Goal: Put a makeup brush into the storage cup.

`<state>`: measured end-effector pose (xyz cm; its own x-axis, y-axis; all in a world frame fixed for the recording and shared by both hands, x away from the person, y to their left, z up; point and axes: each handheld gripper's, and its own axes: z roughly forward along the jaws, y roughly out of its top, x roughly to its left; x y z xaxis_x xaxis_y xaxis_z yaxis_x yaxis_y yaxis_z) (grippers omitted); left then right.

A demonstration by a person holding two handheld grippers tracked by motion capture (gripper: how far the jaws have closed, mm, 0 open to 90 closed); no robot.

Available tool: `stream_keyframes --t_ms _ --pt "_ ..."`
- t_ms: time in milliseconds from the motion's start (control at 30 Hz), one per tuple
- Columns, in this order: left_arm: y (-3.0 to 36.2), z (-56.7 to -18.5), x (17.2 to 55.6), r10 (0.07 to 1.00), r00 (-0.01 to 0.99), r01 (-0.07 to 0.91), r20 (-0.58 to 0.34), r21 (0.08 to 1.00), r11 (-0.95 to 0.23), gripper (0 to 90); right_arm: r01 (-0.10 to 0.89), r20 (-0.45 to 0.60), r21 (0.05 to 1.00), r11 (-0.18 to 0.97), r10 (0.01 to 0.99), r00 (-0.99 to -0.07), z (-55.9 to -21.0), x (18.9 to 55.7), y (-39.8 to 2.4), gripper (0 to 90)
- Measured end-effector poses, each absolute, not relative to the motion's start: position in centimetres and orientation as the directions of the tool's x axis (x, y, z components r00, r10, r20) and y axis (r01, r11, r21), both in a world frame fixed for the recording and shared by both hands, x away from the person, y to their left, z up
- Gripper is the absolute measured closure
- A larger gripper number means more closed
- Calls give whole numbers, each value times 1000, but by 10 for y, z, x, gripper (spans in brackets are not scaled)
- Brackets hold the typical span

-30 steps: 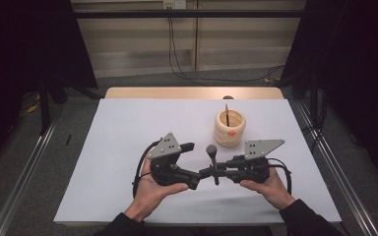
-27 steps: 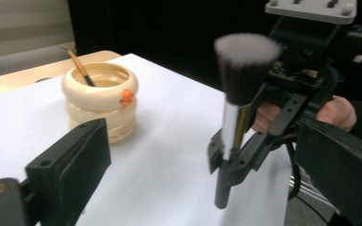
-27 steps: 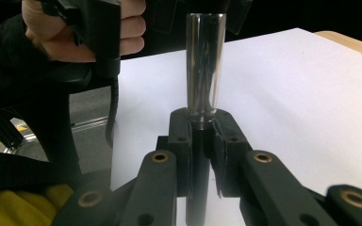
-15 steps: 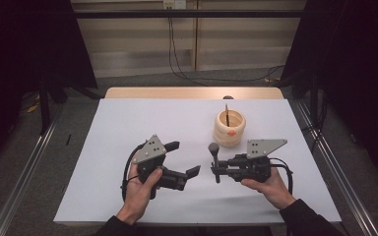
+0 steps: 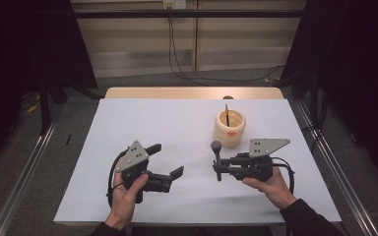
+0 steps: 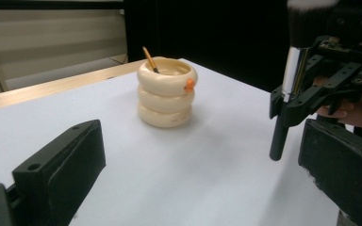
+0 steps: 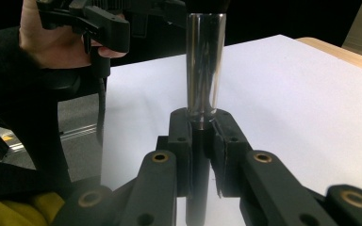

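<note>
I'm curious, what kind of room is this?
Probably a lab or test studio: a white-covered table, dark curtains at both sides, cables hanging down the back wall, and metal rails on the floor.

No readable text, labels, brand marks, numbers or signs are showing anywhere: not on the makeup brush [image 5: 217,153], the stacked-ring holder [image 5: 229,129], or the white worktop [image 5: 167,123].
</note>
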<state>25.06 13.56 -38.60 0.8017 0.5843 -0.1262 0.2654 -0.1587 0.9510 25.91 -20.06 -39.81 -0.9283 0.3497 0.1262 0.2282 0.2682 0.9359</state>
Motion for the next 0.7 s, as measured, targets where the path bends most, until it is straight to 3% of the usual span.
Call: stream_keyframes --t_ms 700 --pt "177 -412 237 683 722 274 -114 953 -130 11 233 122 943 238 405 -906 -395 262 -210 796"
